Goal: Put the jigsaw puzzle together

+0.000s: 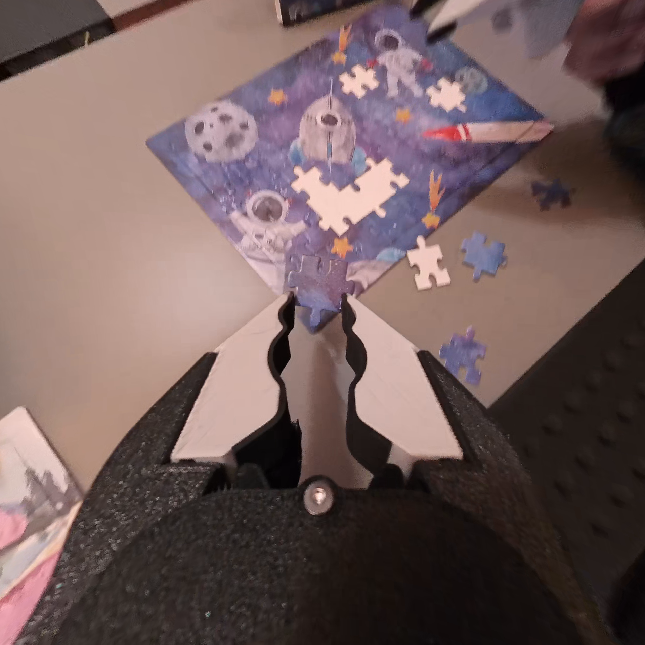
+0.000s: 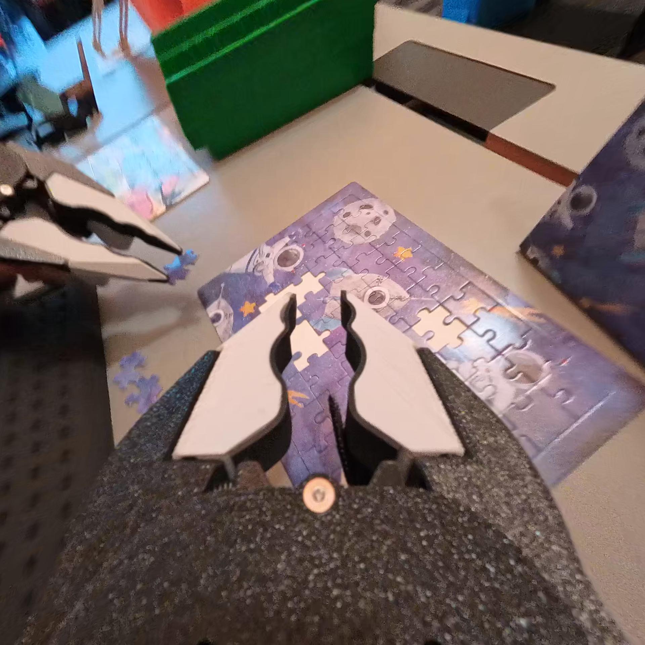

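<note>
the left gripper pinches a blue puzzle piece between its tips, above the near corner of the space-themed jigsaw puzzle on the beige table. the right gripper hangs over the puzzle with its tongs apart and empty. white gaps show in the picture; loose pieces lie beside it.

Looks like a lab or office workroom: pale grey table, dark perforated mat left of the right jaws, green bin beyond them, cluttered shelving blurred far left.
</note>
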`<state>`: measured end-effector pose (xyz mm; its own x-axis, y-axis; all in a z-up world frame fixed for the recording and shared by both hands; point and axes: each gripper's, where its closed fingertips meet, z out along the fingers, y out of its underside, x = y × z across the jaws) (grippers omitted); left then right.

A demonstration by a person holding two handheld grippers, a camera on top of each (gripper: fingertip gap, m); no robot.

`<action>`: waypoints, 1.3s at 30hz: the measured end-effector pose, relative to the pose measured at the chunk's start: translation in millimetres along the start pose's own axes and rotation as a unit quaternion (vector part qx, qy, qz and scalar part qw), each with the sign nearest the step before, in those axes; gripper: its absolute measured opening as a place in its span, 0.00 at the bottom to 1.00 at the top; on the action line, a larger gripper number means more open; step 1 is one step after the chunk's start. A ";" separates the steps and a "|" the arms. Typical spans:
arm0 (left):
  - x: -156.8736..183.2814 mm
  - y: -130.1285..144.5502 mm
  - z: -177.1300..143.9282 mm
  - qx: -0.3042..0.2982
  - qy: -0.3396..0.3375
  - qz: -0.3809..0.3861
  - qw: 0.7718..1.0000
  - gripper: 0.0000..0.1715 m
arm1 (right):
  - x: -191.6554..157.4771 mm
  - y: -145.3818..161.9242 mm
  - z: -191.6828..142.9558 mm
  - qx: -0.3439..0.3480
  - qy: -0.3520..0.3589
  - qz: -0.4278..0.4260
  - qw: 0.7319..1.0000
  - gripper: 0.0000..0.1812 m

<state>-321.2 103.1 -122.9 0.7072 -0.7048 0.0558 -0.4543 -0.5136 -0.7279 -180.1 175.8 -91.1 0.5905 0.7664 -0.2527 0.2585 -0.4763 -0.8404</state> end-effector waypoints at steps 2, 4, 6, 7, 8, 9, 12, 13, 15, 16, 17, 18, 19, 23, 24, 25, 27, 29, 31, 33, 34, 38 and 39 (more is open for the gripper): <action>6.0 -11.7 12.1 0.010 0.009 -0.008 1.000 0.15 | 2.4 14.5 3.9 0.012 0.002 0.023 1.000 0.12; 13.1 -21.3 24.7 0.018 0.021 -0.022 0.999 0.15 | 9.0 22.2 3.1 -0.004 0.029 -0.015 0.999 0.11; 20.9 -28.4 37.4 0.018 0.032 -0.030 0.999 0.15 | 25.7 23.9 0.8 -0.011 0.081 -0.036 0.996 0.09; 23.8 -30.1 43.6 0.012 0.033 -0.031 0.999 0.15 | 29.9 25.9 0.4 -0.016 0.090 -0.033 0.995 0.10; 26.2 -30.6 49.0 0.004 0.033 -0.027 0.999 0.15 | 32.7 28.2 -0.2 -0.019 0.093 -0.027 0.995 0.10; 27.3 -31.0 53.5 -0.002 0.029 -0.021 0.999 0.15 | 34.8 30.5 -0.6 -0.022 0.093 -0.021 0.995 0.10; 31.6 -31.6 63.5 -0.014 0.027 -0.007 1.000 0.15 | 41.9 34.2 -3.4 -0.028 0.098 -0.010 0.995 0.10; 33.9 -32.3 66.9 -0.015 0.030 -0.002 0.999 0.15 | 42.1 34.1 -4.1 -0.026 0.094 -0.006 0.995 0.10; 40.2 -32.5 73.8 -0.017 0.044 0.011 0.999 0.15 | 41.2 34.1 -4.5 -0.024 0.087 0.001 0.996 0.10; 42.3 -32.0 77.2 -0.021 0.048 0.019 0.998 0.15 | 41.1 34.0 -4.7 -0.023 0.087 0.002 0.996 0.10; 43.2 -32.0 80.1 -0.023 0.049 0.026 0.998 0.15 | 41.2 34.1 -4.6 -0.023 0.088 0.000 0.996 0.10; 44.5 -32.1 82.6 -0.026 0.052 0.033 0.998 0.15 | 41.6 34.7 -4.6 -0.025 0.090 -0.002 0.996 0.10; 46.3 -32.1 84.6 -0.030 0.057 0.040 0.997 0.15 | 41.8 35.5 -4.3 -0.027 0.090 -0.003 0.996 0.10; 49.3 -38.8 89.7 -0.033 0.070 0.093 0.993 0.15 | 42.4 36.7 -4.1 -0.029 0.088 0.003 0.996 0.10; 49.0 -41.5 91.0 -0.033 0.073 0.109 0.991 0.15 | 42.4 36.4 -4.3 -0.028 0.088 0.005 0.996 0.10; 49.4 -43.5 92.4 -0.036 0.080 0.126 0.988 0.15 | 42.2 36.0 -4.6 -0.026 0.087 0.006 0.996 0.10; 44.1 -45.3 95.4 -0.045 0.079 0.166 0.982 0.15 | 41.9 34.8 -5.3 -0.024 0.087 0.006 0.996 0.10; 38.0 -46.5 97.5 -0.054 0.080 0.188 0.977 0.15 | 42.6 35.0 -5.7 -0.025 0.089 0.004 0.996 0.10; 33.1 -47.7 96.7 -0.056 0.080 0.193 0.976 0.15 | 44.0 36.2 -5.6 -0.027 0.091 0.004 0.995 0.10; 24.6 -46.5 93.7 -0.058 0.070 0.182 0.979 0.15 | 45.0 38.0 -5.0 -0.031 0.091 0.006 0.995 0.10; 17.1 -44.7 92.6 -0.061 0.057 0.168 0.982 0.15 | 45.2 38.6 -4.6 -0.032 0.091 0.007 0.995 0.10; -10.0 -38.0 89.2 -0.070 0.000 0.076 0.995 0.15 | 43.0 38.9 -3.2 -0.033 0.088 0.004 0.996 0.10; -11.5 -37.0 88.9 -0.070 -0.007 0.053 0.996 0.15 | 42.4 39.2 -2.9 -0.034 0.088 0.002 0.995 0.10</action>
<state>-264.4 173.7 -157.3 0.6579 -0.7527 -0.0260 -0.5977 -0.5008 -0.6261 -142.7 188.5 -133.4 0.7155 0.6792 -0.1632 0.3034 -0.5126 -0.8032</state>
